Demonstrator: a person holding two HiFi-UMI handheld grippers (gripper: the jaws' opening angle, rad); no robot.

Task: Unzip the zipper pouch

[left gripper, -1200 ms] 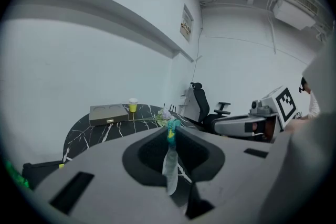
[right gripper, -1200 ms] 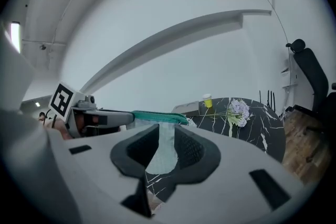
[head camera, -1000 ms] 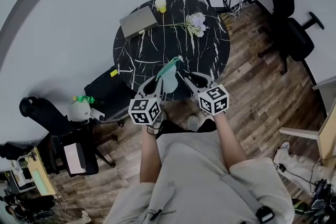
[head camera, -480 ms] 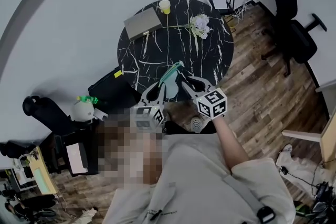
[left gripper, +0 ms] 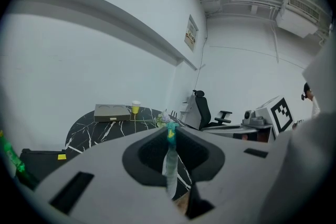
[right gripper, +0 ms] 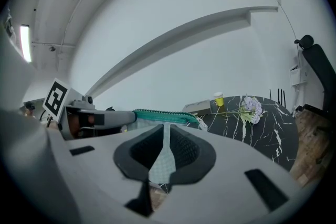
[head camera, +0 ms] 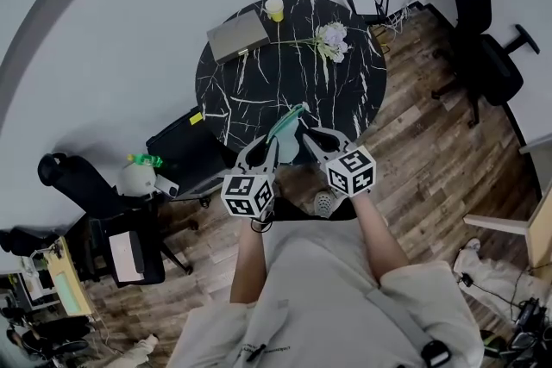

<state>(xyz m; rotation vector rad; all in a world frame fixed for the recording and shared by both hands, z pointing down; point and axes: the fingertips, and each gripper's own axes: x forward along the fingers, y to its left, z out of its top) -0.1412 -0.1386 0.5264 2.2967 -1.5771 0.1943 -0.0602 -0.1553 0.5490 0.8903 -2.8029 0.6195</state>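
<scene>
Head view is taken first: where is the zipper pouch (head camera: 284,132) found?
— It is held up over the near edge of the black marble table (head camera: 250,90), between both tools.
And how are the tools found?
— The left gripper (head camera: 269,147) is clamped narrowly on one pouch edge. The right gripper (head camera: 310,140) is closing, with pouch fabric pinched between its jaws. The teal zipper (right gripper: 157,116) is stretched between them.

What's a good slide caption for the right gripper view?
Right gripper closing its jaws on the mesh zipper pouch, left gripper holding the far end, marble table beyond.
</scene>
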